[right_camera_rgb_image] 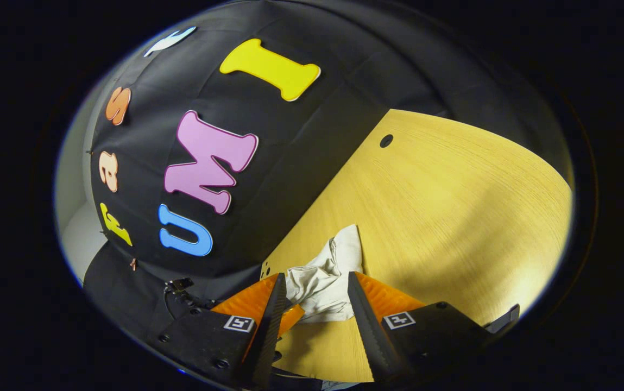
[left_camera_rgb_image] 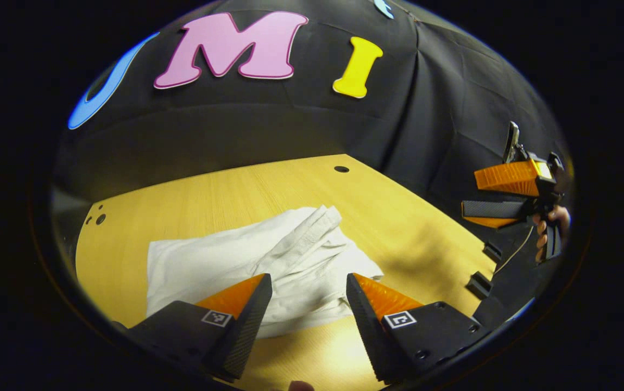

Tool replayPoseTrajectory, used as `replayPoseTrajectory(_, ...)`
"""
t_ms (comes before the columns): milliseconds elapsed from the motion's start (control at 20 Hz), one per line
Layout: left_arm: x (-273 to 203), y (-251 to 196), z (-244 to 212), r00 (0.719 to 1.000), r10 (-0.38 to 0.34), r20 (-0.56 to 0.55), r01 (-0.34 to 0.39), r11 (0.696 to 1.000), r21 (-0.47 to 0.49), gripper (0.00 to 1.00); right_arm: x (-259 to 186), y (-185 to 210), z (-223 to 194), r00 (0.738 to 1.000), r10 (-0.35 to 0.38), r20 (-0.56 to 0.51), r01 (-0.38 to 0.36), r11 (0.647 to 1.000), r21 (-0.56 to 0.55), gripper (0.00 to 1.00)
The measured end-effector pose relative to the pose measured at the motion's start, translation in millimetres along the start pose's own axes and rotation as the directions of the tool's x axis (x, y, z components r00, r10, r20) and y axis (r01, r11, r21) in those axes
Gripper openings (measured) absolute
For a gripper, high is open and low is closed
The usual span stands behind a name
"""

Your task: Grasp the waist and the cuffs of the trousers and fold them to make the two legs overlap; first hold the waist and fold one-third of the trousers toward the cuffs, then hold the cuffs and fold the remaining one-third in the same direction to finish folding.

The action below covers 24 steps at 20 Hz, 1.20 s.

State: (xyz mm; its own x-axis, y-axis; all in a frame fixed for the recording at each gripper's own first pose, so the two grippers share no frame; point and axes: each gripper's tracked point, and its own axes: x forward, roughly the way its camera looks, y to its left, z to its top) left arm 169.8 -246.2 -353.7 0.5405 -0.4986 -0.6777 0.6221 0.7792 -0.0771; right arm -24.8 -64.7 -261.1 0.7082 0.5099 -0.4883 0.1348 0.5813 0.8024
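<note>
White trousers (left_camera_rgb_image: 268,260) lie crumpled on the wooden table (left_camera_rgb_image: 409,217), with a thick folded band running up toward the middle. My left gripper (left_camera_rgb_image: 309,282) hovers low over their near edge, open, with nothing between its fingers. Off the table's right edge a hand holds my right gripper (left_camera_rgb_image: 472,194) in the air, apart from the cloth. In the right gripper view the right gripper (right_camera_rgb_image: 316,278) stands open, and the bunched trousers (right_camera_rgb_image: 325,277) show beyond its fingertips, farther off on the table (right_camera_rgb_image: 453,206).
A round hole (left_camera_rgb_image: 341,169) sits near the table's far edge and small holes (left_camera_rgb_image: 97,218) at its left corner. Two black clamps (left_camera_rgb_image: 480,282) stick out from the right edge. Black cloth walls the booth behind. Bare wood (right_camera_rgb_image: 480,217) spreads to the right of the trousers.
</note>
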Motion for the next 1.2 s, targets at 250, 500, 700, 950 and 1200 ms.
replayPoseTrajectory(250, -50.0, 10.5, 11.5, 0.996, 0.072, 0.046, -0.067, 0.993, -0.097, 0.86, -23.2, 38.0, 9.4, 0.995, 0.018, 0.098, -0.006, 0.992, -0.122, 0.71)
replayPoseTrajectory(500, -97.7, 28.2, 21.4, 0.986, 0.150, 0.079, -0.126, 0.961, -0.248, 0.89, -39.4, 77.5, -1.2, 0.990, 0.046, 0.130, -0.018, 0.978, -0.209, 0.71)
replayPoseTrajectory(700, -129.8, 45.7, 23.2, 0.971, 0.213, 0.106, -0.168, 0.930, -0.328, 0.89, -37.0, 100.4, -12.3, 0.992, 0.069, 0.103, -0.048, 0.981, -0.187, 0.71)
replayPoseTrajectory(950, -172.1, 67.8, 21.4, 0.956, 0.265, 0.125, -0.204, 0.908, -0.366, 0.89, -24.2, 125.4, -19.7, 0.993, 0.096, 0.075, -0.078, 0.975, -0.208, 0.71)
replayPoseTrajectory(1200, -192.7, 75.1, 15.0, 0.946, 0.293, 0.136, -0.222, 0.896, -0.383, 0.89, -10.0, 139.5, -34.3, 0.994, 0.105, 0.034, -0.094, 0.968, -0.235, 0.71)
